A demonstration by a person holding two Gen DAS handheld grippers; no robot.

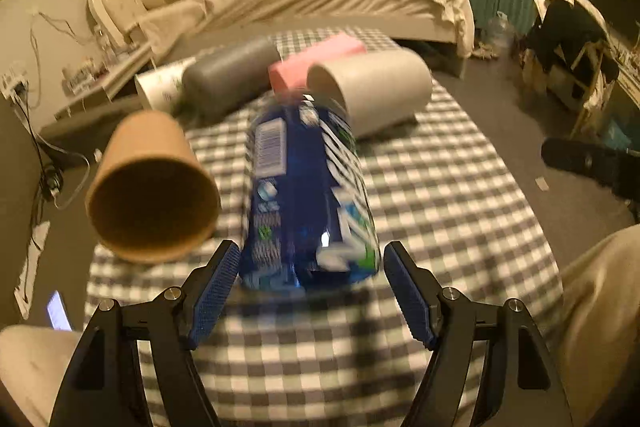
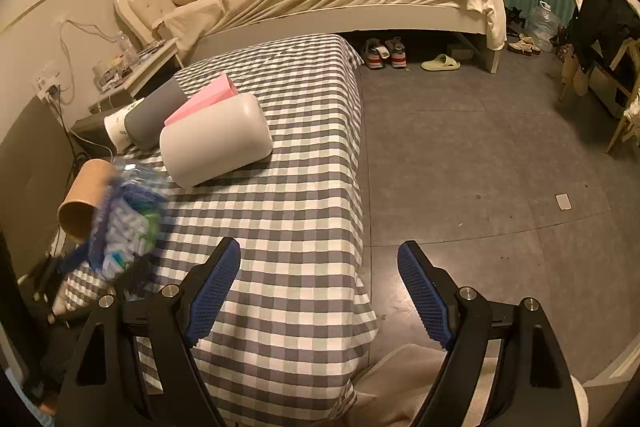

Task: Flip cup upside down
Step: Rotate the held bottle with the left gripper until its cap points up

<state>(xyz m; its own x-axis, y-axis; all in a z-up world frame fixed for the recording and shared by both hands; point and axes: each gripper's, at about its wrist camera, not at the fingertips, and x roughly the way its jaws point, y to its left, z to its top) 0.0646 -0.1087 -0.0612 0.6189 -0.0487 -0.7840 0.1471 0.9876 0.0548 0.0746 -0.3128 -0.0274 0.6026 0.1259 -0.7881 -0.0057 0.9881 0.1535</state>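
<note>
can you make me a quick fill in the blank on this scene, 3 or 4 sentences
1. The table is covered by a ____-patterned cloth.
2. The white cup lies on its ____.
3. The blue cup sits between the open fingers of the ____ gripper.
4. The right gripper holds ____.

Missing words: checked; side; left; nothing

Matt brown paper cup (image 1: 154, 187), glossy blue plastic cup (image 1: 308, 195), smooth matt white cup (image 2: 216, 141), all on checked cloth (image 2: 304, 187); ribbed blue rubbery fingers (image 1: 216, 291).

Paper cup (image 1: 154, 187) left of bottle (image 1: 308, 195), on table (image 1: 440, 207)
</note>
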